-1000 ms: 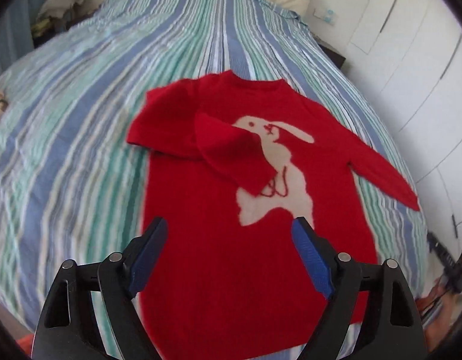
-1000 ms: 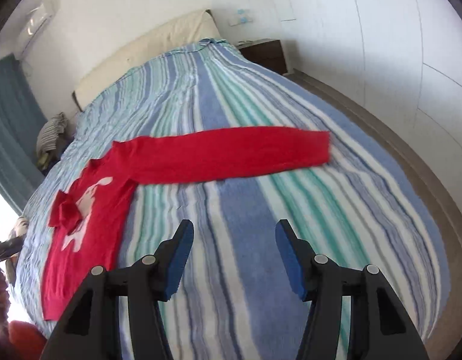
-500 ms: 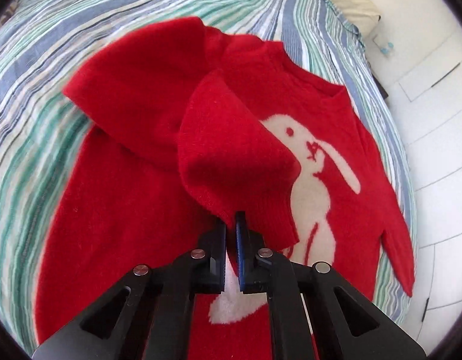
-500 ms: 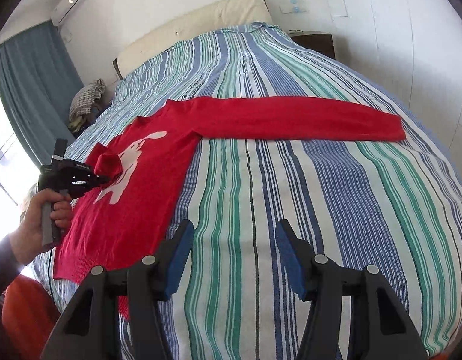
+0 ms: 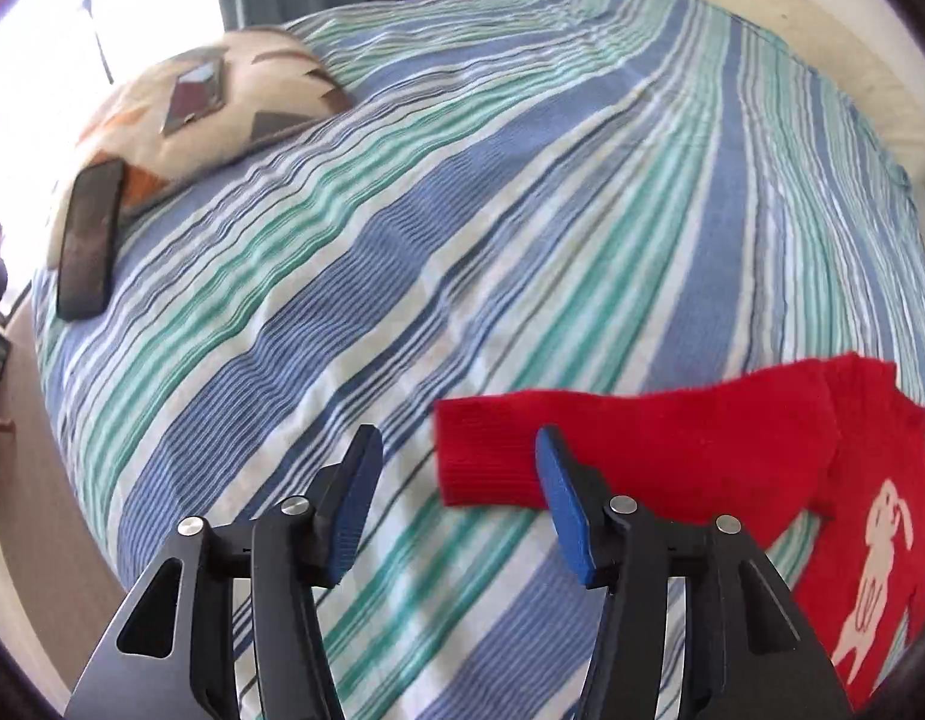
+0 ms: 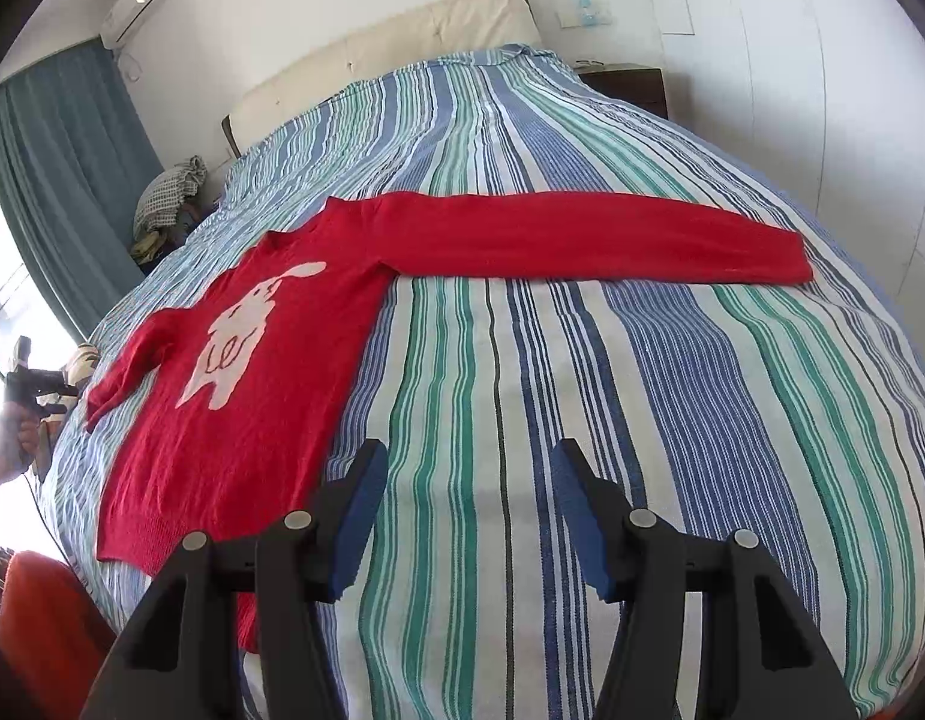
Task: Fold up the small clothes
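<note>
1. My left claw (image 5: 456, 510) is opening; its blue pads are apart with only striped bedspread (image 5: 462, 192) between them. Nothing is gripped.
2. The cuff of the near sleeve (image 5: 630, 450) lies flat just beside my right-hand pad, which overlaps it in my view; I cannot tell whether the pad touches it.
3. That sleeve runs outward from the red sweater (image 6: 234, 372), which lies face up, rabbit motif showing, toward the bed's near side edge where I stand.
4. My right claw (image 6: 462, 516) hangs with its pads apart and empty over bare bedspread, well apart from the far sleeve (image 6: 582, 240), which stretches straight across the bed toward the opposite side edge.
5. Judged step: both sleeves lie extended, so the garment is laid out flat and folding proper is not yet begun.
6. To do it well, I judge each pinch should take the cuff alone, not the bedspread beneath.
7. I would carry each sleeve low across the chest so the body does not drag.
8. Risk: the knit is soft and may bunch at the shoulder.
9. A phone (image 5: 87, 240) and a patterned cushion (image 5: 204, 102) lie near the far corner, clear of the work.
</note>
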`<state>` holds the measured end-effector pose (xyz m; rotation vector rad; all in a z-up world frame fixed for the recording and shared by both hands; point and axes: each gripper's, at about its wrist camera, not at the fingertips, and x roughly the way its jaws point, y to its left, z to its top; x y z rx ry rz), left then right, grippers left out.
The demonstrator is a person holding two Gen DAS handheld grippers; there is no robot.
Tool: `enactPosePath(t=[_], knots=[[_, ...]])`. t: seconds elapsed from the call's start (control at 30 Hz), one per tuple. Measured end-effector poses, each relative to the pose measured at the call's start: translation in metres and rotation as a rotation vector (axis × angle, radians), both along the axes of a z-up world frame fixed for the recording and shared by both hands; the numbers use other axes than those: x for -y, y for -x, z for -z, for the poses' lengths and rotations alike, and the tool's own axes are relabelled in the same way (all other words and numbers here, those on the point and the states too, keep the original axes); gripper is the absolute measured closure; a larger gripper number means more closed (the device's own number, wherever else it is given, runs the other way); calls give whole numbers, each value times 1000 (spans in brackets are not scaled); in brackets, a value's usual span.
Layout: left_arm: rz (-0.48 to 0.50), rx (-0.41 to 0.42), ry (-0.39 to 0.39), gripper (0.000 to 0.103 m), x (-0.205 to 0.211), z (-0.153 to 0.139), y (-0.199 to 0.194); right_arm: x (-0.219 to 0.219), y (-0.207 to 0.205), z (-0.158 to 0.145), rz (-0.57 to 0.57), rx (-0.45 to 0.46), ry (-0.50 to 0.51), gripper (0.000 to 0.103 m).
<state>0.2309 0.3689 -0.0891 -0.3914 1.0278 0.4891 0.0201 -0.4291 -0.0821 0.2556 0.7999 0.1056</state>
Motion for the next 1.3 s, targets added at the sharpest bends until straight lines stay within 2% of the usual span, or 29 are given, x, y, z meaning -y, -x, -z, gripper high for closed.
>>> enactPosePath(t=[0.13,0.2,0.33,0.4,0.47,0.5,0.57,0.63,0.73,0.77,0.9,1.0,1.07,1.3], knots=[[-132,76,195,47,-38,34,27,-2,3,0,7,-3,34,46],[-156,95,256,46,-44,47,34,-3,2,1,10,-11,47,46],[-79,145,300,46,-35,55,30,-7,-3,8,10,-34,78,46],[-34,177,332,40,-26,51,19,-10,-4,11,4,-45,93,46],[-2,170,329,32,-18,54,4,-13,-4,13,-1,-52,112,46],[10,138,324,34,-12,60,-2,-15,-4,14,-3,-55,119,46],[28,36,268,96,-2,69,-17,-17,-5,16,-5,-62,130,46],[39,3,178,96,4,57,-26,-19,-6,18,-7,-67,142,46],[-5,18,-103,97,-3,17,-30,-21,-5,16,-10,-58,164,46],[-21,17,-156,97,-10,9,-32,-22,-4,16,-12,-57,170,46],[-46,-37,-174,97,-25,15,-44,-22,-8,23,-17,-78,170,46],[-30,-117,-223,97,-14,43,-52,-21,-12,26,-10,-90,159,46],[-31,-155,-224,97,-12,61,-48,-19,-12,27,-6,-92,165,46],[-12,-138,-218,96,-18,72,-38,-10,-15,35,32,-125,155,46]])
